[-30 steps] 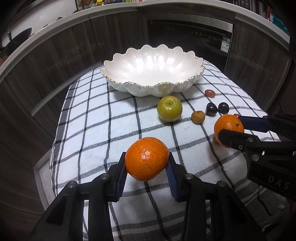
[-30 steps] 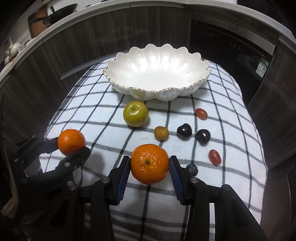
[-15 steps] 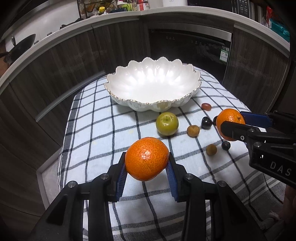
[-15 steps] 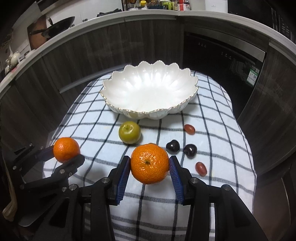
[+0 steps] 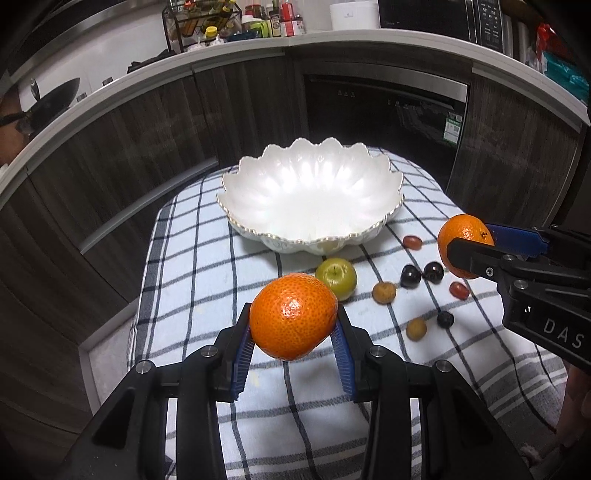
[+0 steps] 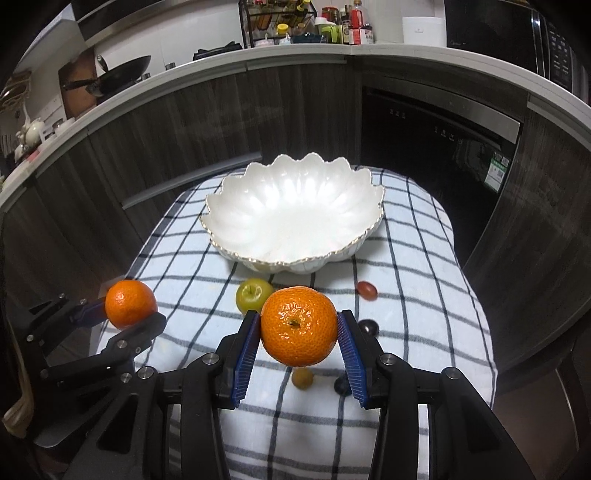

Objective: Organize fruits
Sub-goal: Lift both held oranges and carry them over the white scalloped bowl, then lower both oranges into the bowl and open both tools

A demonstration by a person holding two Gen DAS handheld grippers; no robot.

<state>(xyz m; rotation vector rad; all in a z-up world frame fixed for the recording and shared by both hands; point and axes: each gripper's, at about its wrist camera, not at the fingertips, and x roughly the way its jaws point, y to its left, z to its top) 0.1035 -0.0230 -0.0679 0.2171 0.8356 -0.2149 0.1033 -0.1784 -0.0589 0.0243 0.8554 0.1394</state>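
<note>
My left gripper [image 5: 293, 330] is shut on an orange [image 5: 293, 315] and holds it in the air above the checked cloth; it also shows at the left of the right wrist view [image 6: 129, 314]. My right gripper [image 6: 299, 336] is shut on a second orange [image 6: 298, 325], seen at the right of the left wrist view [image 5: 466, 240]. A white scalloped bowl [image 5: 258, 192] [image 6: 229, 206] stands empty at the far end of the cloth. A green apple [image 5: 338, 277] [image 6: 251, 293] lies just in front of the bowl.
Small fruits lie on the cloth right of the apple: red grapes [image 5: 412, 242], dark cherries [image 5: 410, 276], brown longans [image 5: 384, 292]. Dark cabinets [image 5: 110, 147] and an oven [image 6: 436, 133] surround the cloth-covered table [image 5: 192, 258]. A counter with bottles [image 6: 332, 26] runs behind.
Both grippers have risen with their oranges and pulled back; the bowl and the loose fruits look smaller and farther. Both oranges stay gripped.
</note>
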